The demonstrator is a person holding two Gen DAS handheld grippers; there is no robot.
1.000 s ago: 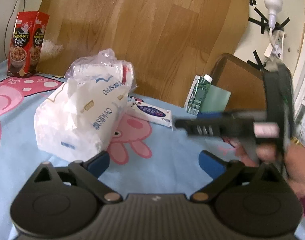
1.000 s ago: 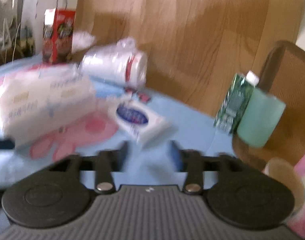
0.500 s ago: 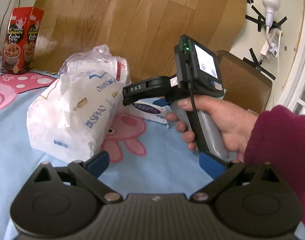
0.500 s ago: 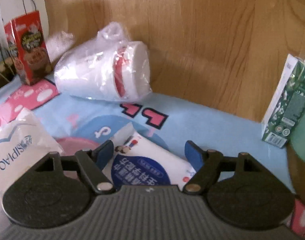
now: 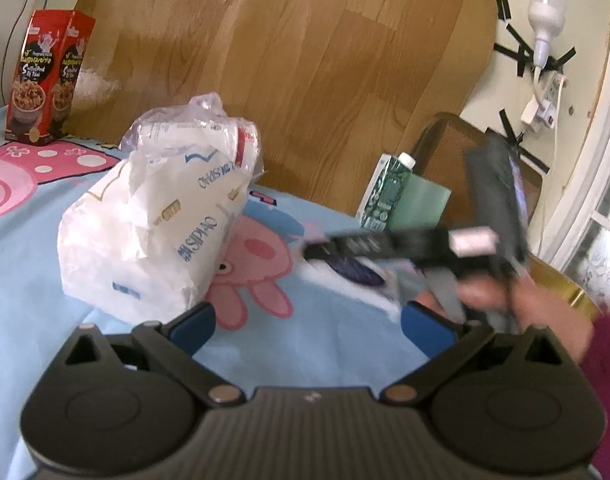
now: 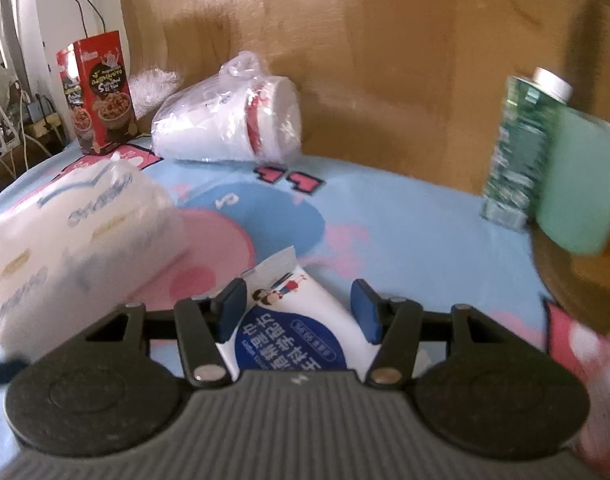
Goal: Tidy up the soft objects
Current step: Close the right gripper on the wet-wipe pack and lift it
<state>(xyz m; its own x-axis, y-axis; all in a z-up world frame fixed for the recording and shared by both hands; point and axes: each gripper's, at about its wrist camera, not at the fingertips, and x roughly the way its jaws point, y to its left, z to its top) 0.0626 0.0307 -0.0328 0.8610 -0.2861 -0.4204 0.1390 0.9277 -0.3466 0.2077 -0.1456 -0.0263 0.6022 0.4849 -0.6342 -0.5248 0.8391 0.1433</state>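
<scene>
A small white tissue packet with a blue label (image 6: pixel 289 320) sits between the blue pads of my right gripper (image 6: pixel 299 310), which is shut on it just above the blue cartoon cloth. In the left wrist view the right gripper (image 5: pixel 345 254) is a dark blur with the packet (image 5: pixel 357 276) under its tip. A large white SIPIAO tissue pack (image 5: pixel 153 236) lies on the cloth, left of my left gripper (image 5: pixel 309 322), which is open and empty. A plastic-wrapped stack of white cups (image 6: pixel 229 120) lies behind it.
A red snack box (image 5: pixel 45 76) stands at the far left by the wooden board. A green carton (image 6: pixel 517 152) and a pale green cup (image 6: pixel 577 184) stand at the right. A brown chair back (image 5: pixel 441 160) is behind them.
My right gripper has closed its pads on the small tissue packet and pulled back to the right with it. The left gripper has stayed in place.
</scene>
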